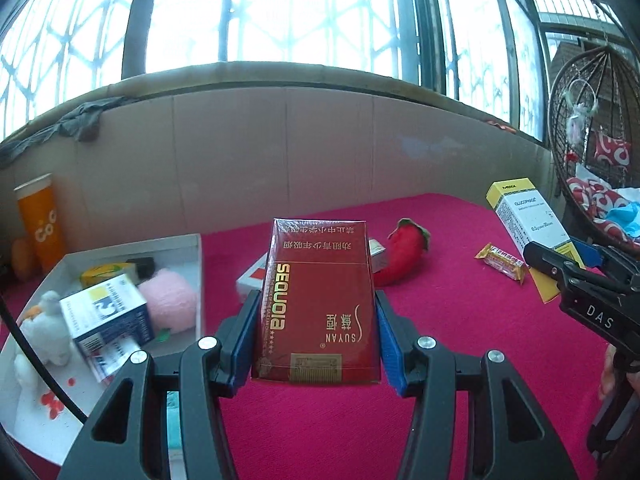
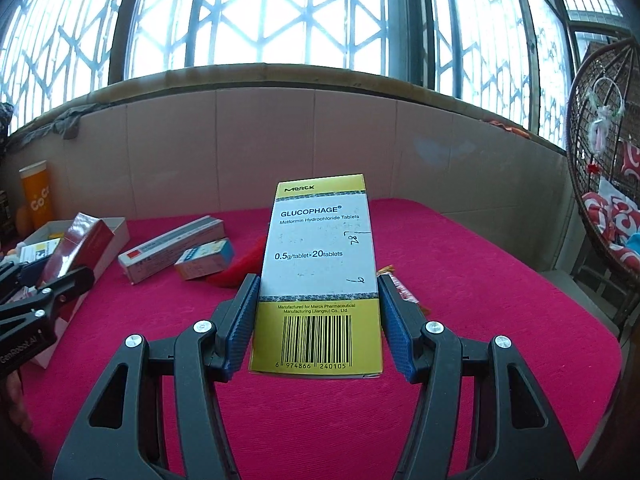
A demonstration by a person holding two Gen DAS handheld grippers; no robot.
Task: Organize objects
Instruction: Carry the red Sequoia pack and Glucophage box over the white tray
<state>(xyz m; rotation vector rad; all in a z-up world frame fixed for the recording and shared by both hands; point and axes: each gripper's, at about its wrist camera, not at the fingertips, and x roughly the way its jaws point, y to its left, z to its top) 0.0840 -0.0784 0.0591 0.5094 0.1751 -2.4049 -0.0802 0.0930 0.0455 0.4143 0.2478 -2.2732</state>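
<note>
The left gripper (image 1: pixel 316 320) clamps a glossy red cigarette pack (image 1: pixel 320 300), and the right gripper (image 2: pixel 318 320) clamps a yellow-and-white Glucophage box (image 2: pixel 320 264). Both are held above a magenta tablecloth (image 2: pixel 480 300). A white tray (image 1: pixel 192 248) sits at left, beneath latticed windows (image 2: pixel 280 12).

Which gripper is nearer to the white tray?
Left. The left gripper, holding the red Sequoia cigarette pack, hangs beside the white tray. The right gripper, holding the Glucophage box, is further away, over the pink cloth.

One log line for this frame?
left gripper: shut on red pack | right gripper: shut on pill box | white tray: part-filled
</note>
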